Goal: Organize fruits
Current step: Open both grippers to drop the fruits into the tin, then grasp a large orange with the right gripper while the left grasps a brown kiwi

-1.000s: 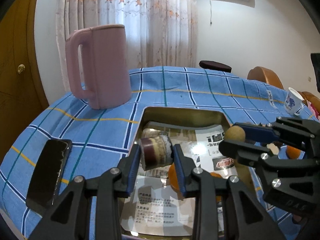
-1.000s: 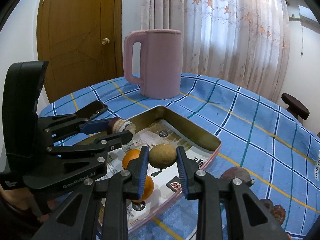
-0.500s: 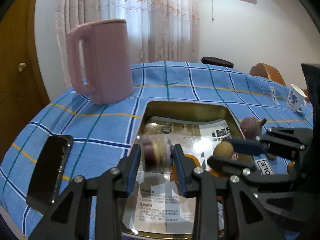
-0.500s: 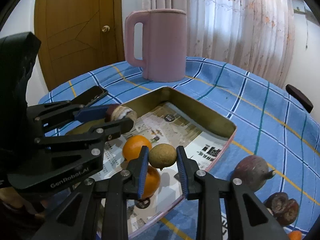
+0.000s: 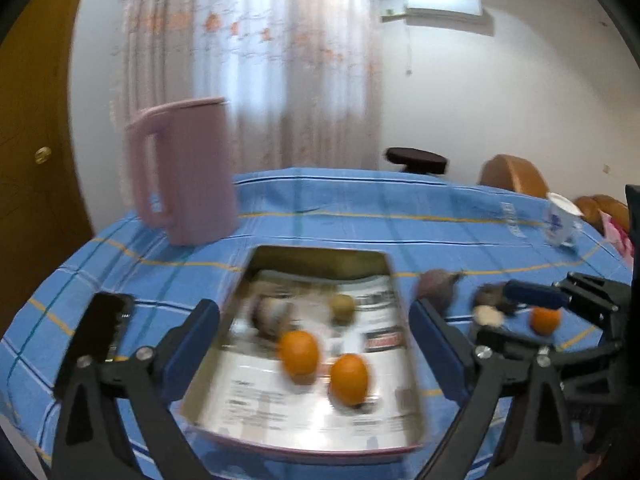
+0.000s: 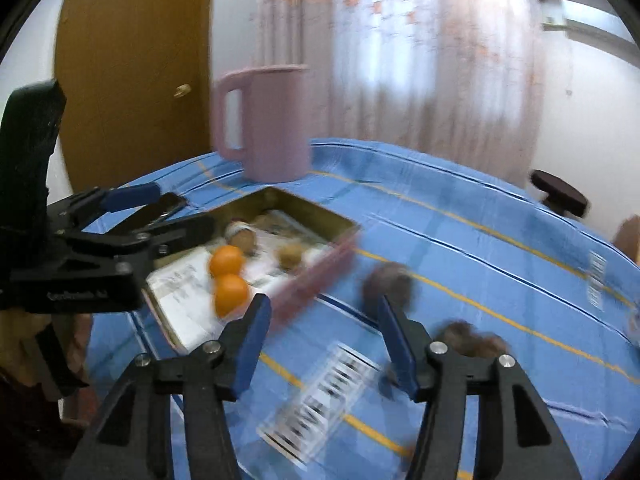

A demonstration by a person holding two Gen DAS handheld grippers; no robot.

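Observation:
A metal tray (image 5: 320, 258) lined with newspaper sits on the blue checked tablecloth; it also shows in the right wrist view (image 6: 308, 208). In it lie two oranges (image 5: 299, 351) (image 5: 349, 373), a brown-and-white cut fruit (image 5: 269, 314) and a small tan fruit (image 5: 343, 306). My left gripper (image 5: 314, 334) is open and empty above the tray. My right gripper (image 6: 322, 322) is open and empty over the cloth right of the tray. A dark purple fruit (image 6: 390, 280) lies just beyond its right finger. Both views are motion-blurred.
A tall pink jug (image 5: 186, 172) stands behind the tray. A black phone (image 5: 98, 330) lies left of it. Right of the tray lie dark fruit pieces (image 6: 472, 340), a small orange (image 5: 544, 320) and a white cup (image 5: 560, 220). A label strip (image 6: 320, 396) lies on the cloth.
Both grippers have opened and drawn back. The left one let the cut fruit go into the tray, and the right one let the tan fruit go there and swung right.

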